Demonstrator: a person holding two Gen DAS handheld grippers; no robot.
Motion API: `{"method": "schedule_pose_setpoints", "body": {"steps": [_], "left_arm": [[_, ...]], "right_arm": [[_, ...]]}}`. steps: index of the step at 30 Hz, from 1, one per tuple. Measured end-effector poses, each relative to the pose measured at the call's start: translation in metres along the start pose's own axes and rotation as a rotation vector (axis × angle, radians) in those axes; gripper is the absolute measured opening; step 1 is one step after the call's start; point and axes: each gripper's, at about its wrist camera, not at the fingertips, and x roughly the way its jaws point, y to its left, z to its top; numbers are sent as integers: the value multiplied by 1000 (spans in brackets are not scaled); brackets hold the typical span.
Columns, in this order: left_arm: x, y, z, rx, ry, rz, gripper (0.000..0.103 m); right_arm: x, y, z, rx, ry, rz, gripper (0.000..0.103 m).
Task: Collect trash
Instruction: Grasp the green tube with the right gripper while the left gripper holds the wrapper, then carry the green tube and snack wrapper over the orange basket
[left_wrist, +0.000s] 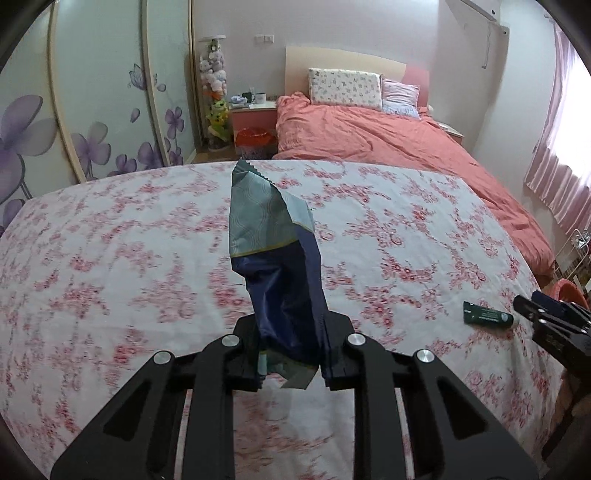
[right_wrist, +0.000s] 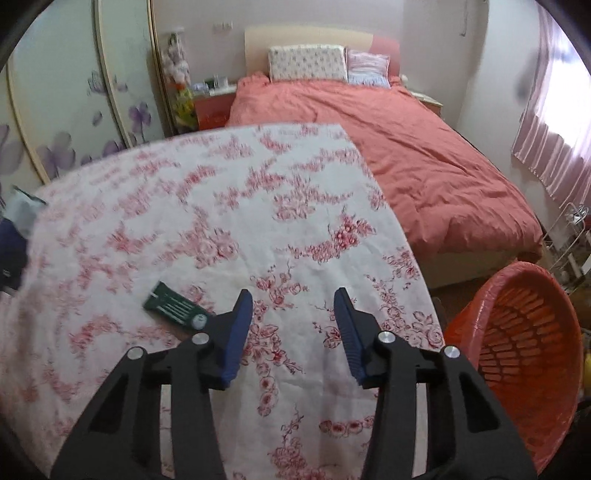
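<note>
A bedroom: a worktop (left_wrist: 110, 240) under a white cloth with a red flower print fills the near field, with a bed (left_wrist: 388, 136) in a salmon cover beyond it and wardrobe doors painted with purple flowers on the left.

Left tongs (left_wrist: 290, 363): clenched on a crumpled wrapper (left_wrist: 275, 251), dark blue below and pale teal above. The wrapper stands up out of the jaws, clear of the cloth. In the right wrist view it shows only as a blurred shape at the far left edge.

Right tongs (right_wrist: 293, 328): released, nothing between the blue pads (right_wrist: 236, 332). They hang over bare cloth near the worktop's right edge.

A dark green tube (right_wrist: 177, 308) with a pale cap lies flat on the cloth just left of the right tongs, outside the jaws. In the left wrist view it sits close in front of the right tongs' tips.

An orange slotted basket (right_wrist: 532, 354) stands off the worktop's right edge, tilted with its mouth toward the camera. A second red-lined bin (left_wrist: 253, 138) stands far back by the nightstand.

Step in hand, as judged: one piece of trash is secured and the tube is being approached. The next move calls for shifting the right tongs left until the tube lies between the pads, then closing across its narrow width. The wrapper then needs carrying to the basket.
</note>
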Motion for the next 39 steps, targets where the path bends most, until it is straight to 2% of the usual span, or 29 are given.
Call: {"method": "schedule_pose_setpoints", "body": {"steps": [2,4,8,12,15,21,28,29,30,32,39], "left_arm": [[-2,5,-1,-9,-2,-6,22],[-2,11,-2,-18,-2,-12,22],[0,17,-5,-35,5,-23,22],[-1,19,-9,-36,12,-29,22],[-2,21,-12,-40,16,-32,22],[0,21,-14,-44,25,-36,22],[3,16,-15,-38,35,-47,22],[3,15,-15,-38,36,-49,22],[3,14,-16,-37,37,-50,22],[3,11,-17,-35,38,-55,22],[-3,-4,-16,-17,30,-78,22]], "right_arm": [[0,7,-5,-22,24,16,44],[-5,17,-12,-55,38,73,44],[-22,32,-17,-71,-11,89,42],[-26,42,-13,-39,-18,160,41],[-20,55,-12,-64,-5,182,35],[-8,67,-14,-78,23,177,26],[-1,66,-12,-65,19,163,26],[-1,67,-11,-69,18,160,25],[-1,68,-12,-76,16,158,20],[-1,70,-13,-92,8,156,20],[-28,61,-17,-64,-54,164,20]]}}
